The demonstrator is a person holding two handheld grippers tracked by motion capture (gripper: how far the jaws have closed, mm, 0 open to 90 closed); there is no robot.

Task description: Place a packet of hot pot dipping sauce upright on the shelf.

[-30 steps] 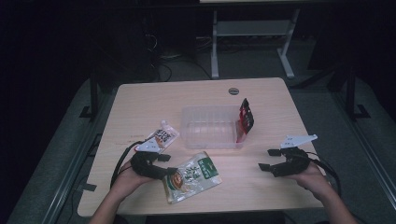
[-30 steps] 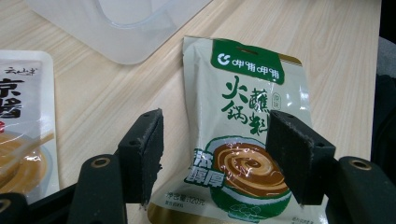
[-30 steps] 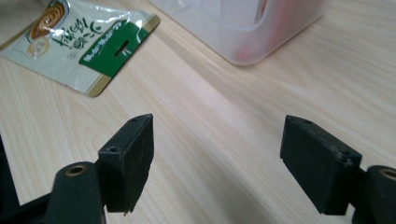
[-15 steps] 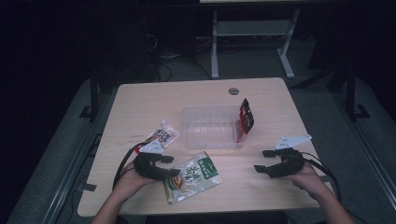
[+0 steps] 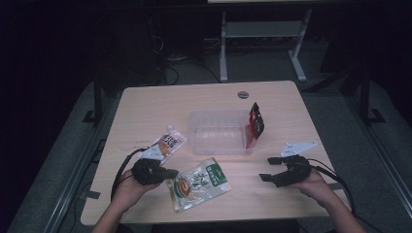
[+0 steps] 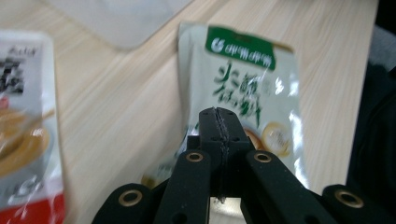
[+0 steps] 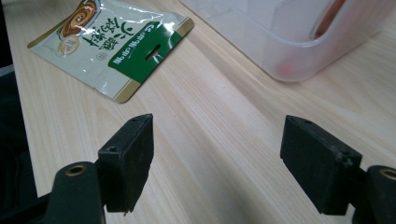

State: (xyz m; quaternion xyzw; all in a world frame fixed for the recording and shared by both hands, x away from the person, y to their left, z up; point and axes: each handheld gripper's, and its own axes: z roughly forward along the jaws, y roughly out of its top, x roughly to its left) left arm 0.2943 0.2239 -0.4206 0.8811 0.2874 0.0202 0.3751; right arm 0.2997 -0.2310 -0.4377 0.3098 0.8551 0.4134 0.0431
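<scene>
Left claw [image 6: 218, 122] has just snapped together on the near edge of the green pouch [image 5: 198, 182], which lies flat on the surface [image 5: 204, 97], lower middle of the high view. Grab step looks done. Next is probably lifting it toward the tray [image 5: 217, 132] without slipping. Right claw [image 7: 217, 161] hangs spread apart, empty.

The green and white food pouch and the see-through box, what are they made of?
The green and white food pouch looks like thin glossy plastic film: it lies flat and shows bright glints and wrinkles. The see-through rectangular box looks like clear, slightly frosted hard plastic: the red packet leaning in it shows through its wall.
</scene>
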